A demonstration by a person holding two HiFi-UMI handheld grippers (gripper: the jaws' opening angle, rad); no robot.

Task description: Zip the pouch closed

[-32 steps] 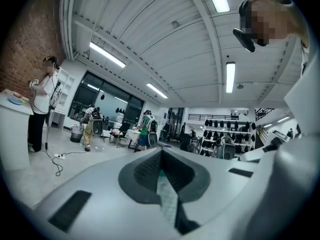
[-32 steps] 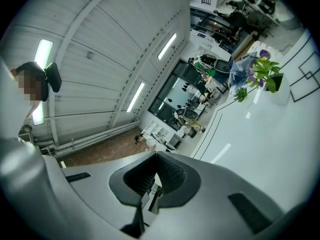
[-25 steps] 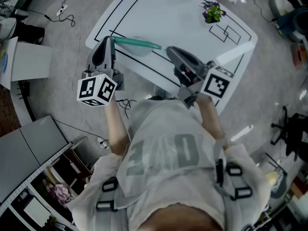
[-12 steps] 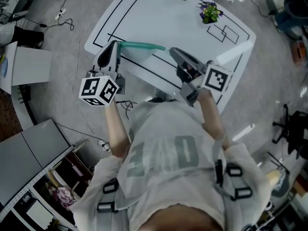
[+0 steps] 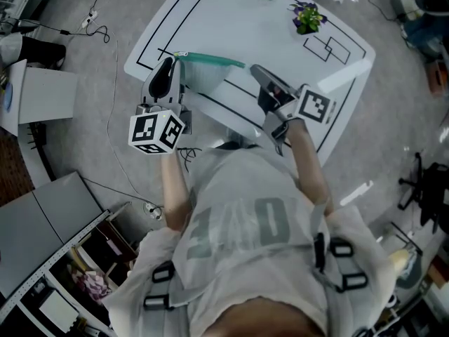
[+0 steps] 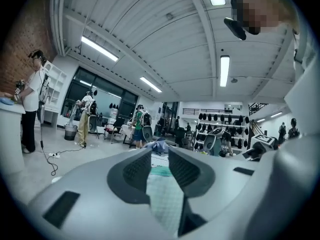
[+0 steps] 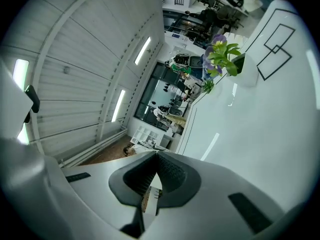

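Head view shows the green pouch [image 5: 210, 60] lying on the white table [image 5: 231, 20], stretched between the two claws. The left gripper [image 5: 168, 64] is at the pouch's left end. Its jaws have just been opening, and they now stand a little apart with the mesh cloth loose between them. The right gripper [image 5: 257, 71] is at the right end, pinched tight on a small tab [image 7: 150, 200], which I think is the zip pull. So the zipping looks about finished, though I cannot see if the zip is shut all the way. Next, the right claw should let go gently. The big letters on the shirt [image 5: 238, 220] are too unclear to read, and the pouch shows no name.
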